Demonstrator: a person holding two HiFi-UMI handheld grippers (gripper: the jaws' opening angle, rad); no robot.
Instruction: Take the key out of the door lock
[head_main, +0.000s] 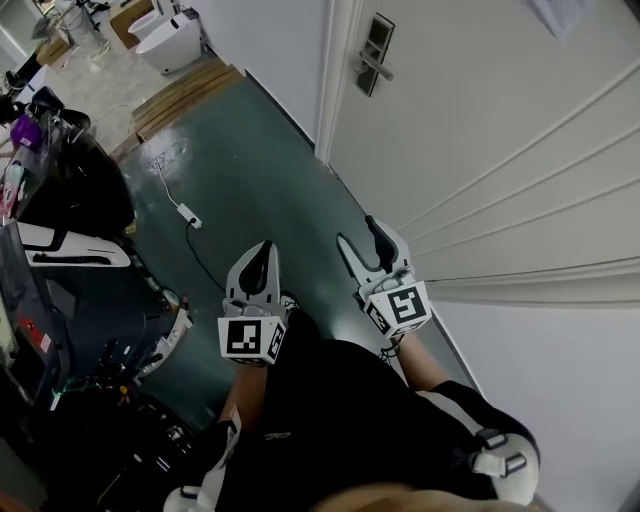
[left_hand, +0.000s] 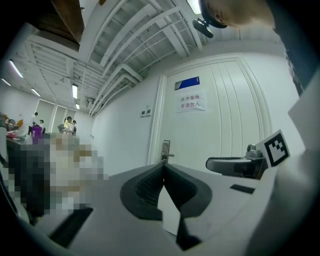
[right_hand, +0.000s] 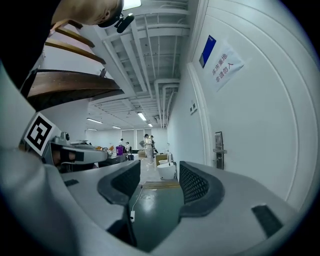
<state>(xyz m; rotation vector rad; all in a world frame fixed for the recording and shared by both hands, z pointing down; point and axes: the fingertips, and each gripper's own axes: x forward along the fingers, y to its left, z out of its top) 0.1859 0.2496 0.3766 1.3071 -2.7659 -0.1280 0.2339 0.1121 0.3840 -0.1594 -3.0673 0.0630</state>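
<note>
The white door (head_main: 500, 130) stands shut at the right, with its dark lock plate and lever handle (head_main: 373, 55) far up the view. The lock (left_hand: 166, 150) is small in the left gripper view and also in the right gripper view (right_hand: 218, 152); I can make out no key at this distance. Both grippers hang low in front of the person's body, well away from the lock. My left gripper (head_main: 264, 248) is shut, pads together (left_hand: 162, 169), nothing in it. My right gripper (head_main: 358, 232) stands wide open (right_hand: 160, 176) with only floor between its fingers.
A white power strip with its cable (head_main: 188, 215) lies on the dark green floor (head_main: 250, 170). Dark equipment (head_main: 70, 190) crowds the left side. A wooden pallet (head_main: 185, 95) and a white toilet (head_main: 170, 40) stand farther back. A paper notice (left_hand: 192, 102) hangs on the door.
</note>
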